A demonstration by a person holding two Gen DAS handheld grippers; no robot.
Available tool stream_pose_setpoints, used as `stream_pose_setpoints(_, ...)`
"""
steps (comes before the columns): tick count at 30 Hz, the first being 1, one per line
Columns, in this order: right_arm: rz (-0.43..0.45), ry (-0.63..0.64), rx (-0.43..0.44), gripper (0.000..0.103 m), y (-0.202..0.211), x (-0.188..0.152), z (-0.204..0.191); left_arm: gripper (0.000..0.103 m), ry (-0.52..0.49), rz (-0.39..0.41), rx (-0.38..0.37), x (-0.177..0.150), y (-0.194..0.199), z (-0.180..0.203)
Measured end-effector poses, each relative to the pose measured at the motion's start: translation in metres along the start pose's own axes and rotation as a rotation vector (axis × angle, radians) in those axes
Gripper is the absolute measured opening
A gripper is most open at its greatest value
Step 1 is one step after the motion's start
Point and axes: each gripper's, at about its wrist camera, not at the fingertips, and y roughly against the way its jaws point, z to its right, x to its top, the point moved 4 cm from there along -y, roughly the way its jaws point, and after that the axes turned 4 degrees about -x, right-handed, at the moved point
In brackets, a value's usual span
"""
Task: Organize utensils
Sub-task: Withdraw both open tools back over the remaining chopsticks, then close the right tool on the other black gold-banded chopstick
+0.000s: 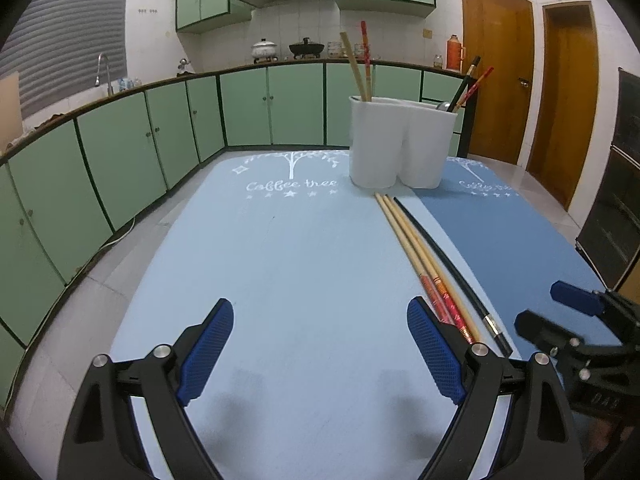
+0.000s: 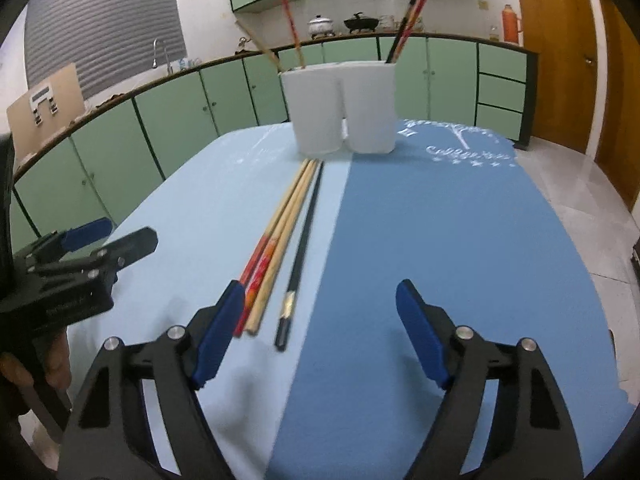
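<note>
Three chopsticks lie side by side on the table: two wooden ones with red ends [image 1: 416, 252] [image 2: 280, 232] and a black one [image 1: 444, 256] [image 2: 306, 232]. A white two-compartment holder [image 1: 396, 144] [image 2: 340, 108] stands at the far end, with chopsticks upright in both compartments. My left gripper [image 1: 320, 352] is open and empty, left of the chopsticks' near ends. My right gripper [image 2: 320, 328] is open and empty, with the chopsticks' near ends between its fingers, close to the left finger. Each gripper shows in the other's view: the right one [image 1: 560, 312] and the left one [image 2: 108, 236].
The table carries a light blue mat [image 1: 280, 260] and a darker blue mat [image 2: 440, 260] side by side. Green kitchen cabinets [image 1: 140, 140] run along the back and left. Wooden doors [image 1: 496, 68] stand at the right.
</note>
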Motion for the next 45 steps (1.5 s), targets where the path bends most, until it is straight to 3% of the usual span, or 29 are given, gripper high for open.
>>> stream_pose_setpoints(15, -0.045, 0.051, -0.054, 0.034, -0.011, -0.014, -0.016, 0.087, 0.022, -0.002, -0.001, -0.004, 0.003, -0.006)
stream_pose_setpoints(20, -0.067, 0.062, -0.053, 0.025, -0.014, -0.016, -0.016, 0.087, 0.026, -0.005, -0.003, -0.004, 0.002, -0.007)
stream_pose_setpoints(25, -0.074, 0.08, -0.059, 0.023, -0.016, -0.016, -0.018, 0.087, 0.024, -0.002, -0.006, -0.004, 0.001, -0.004)
stream_pose_setpoints(31, -0.077, 0.122, -0.084, 0.007, -0.018, -0.016, -0.023, 0.087, 0.009, -0.017, -0.017, -0.007, -0.001, 0.005)
stream_pose_setpoints(36, -0.081, 0.078, -0.072, 0.006, -0.016, -0.015, -0.013, 0.087, -0.012, -0.042, -0.044, -0.01, -0.006, 0.019)
stream_pose_setpoints(45, -0.071, -0.05, -0.131, 0.006, -0.008, -0.011, 0.038, 0.087, -0.039, -0.107, -0.074, -0.024, -0.021, 0.044)
